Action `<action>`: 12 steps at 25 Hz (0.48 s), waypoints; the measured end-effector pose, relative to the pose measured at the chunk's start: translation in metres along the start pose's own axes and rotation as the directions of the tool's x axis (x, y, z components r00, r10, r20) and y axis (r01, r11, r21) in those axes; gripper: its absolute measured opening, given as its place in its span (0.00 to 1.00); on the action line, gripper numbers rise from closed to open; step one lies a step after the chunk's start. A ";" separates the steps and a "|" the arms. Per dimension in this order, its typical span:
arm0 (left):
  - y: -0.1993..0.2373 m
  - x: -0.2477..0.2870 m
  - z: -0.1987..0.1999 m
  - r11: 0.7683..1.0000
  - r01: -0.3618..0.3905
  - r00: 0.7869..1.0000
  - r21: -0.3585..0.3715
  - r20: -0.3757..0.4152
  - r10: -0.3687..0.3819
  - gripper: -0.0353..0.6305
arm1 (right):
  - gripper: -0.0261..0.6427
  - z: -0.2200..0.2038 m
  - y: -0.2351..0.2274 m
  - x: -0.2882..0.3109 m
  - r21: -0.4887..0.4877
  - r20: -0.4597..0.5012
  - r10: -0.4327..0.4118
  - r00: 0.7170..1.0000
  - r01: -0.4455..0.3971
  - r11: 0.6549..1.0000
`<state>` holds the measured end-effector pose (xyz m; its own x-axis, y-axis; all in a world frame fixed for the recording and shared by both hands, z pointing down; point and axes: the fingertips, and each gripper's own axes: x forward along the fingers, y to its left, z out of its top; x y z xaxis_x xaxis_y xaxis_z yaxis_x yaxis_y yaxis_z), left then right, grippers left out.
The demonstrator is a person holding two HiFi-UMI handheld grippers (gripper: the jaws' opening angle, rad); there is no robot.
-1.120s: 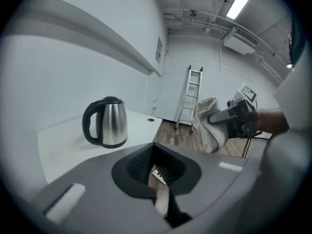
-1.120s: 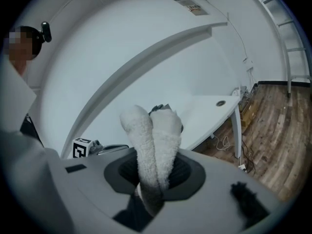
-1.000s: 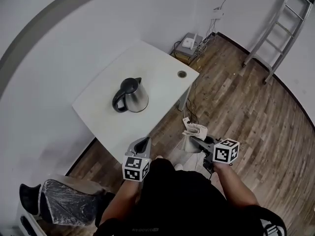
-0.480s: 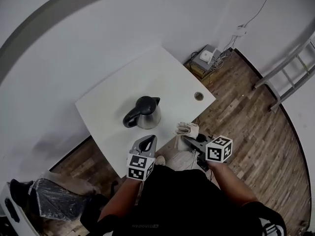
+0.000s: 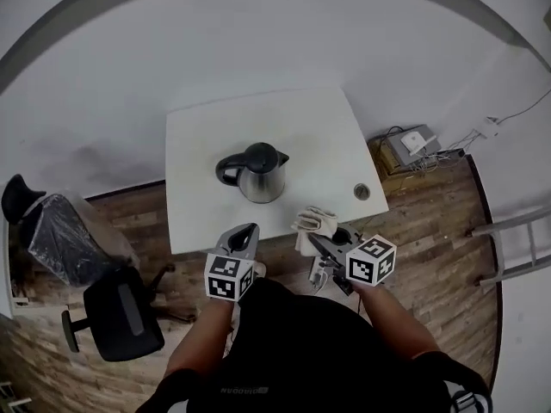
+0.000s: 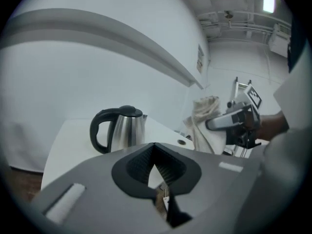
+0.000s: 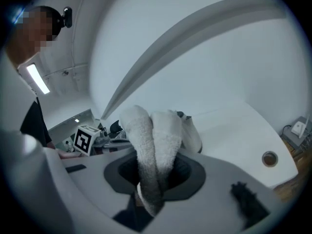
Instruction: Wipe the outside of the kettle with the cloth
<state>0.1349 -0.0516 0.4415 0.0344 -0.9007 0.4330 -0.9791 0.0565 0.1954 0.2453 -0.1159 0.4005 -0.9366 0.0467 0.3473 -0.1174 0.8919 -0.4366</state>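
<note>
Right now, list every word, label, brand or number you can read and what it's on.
Nothing readable.
Cubes on left gripper and right gripper: square patterns, no letters.
Shirt: faint print, too blurred.
Wall plaque: too small.
Kettle and cloth: no label shown.

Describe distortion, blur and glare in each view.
Head view: fisheye bends the wall band into an arc, kettle sharp. Left gripper view: dark vignette, reflections streak the kettle. Right gripper view: cloth close and soft-focused, mosaic patch top left.
</note>
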 end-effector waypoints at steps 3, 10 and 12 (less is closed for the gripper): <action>-0.064 -0.036 -0.008 0.988 -0.111 0.990 -0.107 0.075 0.119 0.06 | 0.18 -0.032 0.002 -0.074 -0.045 -0.015 0.060 0.998 -0.061 0.997; -0.227 -0.134 -0.077 0.963 -0.244 0.969 -0.115 0.019 0.248 0.06 | 0.18 -0.101 0.028 -0.215 0.012 0.012 0.148 0.989 -0.148 0.989; -0.245 -0.151 -0.084 0.959 -0.256 0.966 -0.119 0.017 0.260 0.06 | 0.18 -0.110 0.041 -0.232 0.005 0.003 0.168 0.986 -0.168 0.986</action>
<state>0.3860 0.1070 0.4019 -0.2243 -0.8625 0.4536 -0.9242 0.3360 0.1817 0.4942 -0.0404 0.3929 -0.9441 0.1944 0.2662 0.0402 0.8694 -0.4926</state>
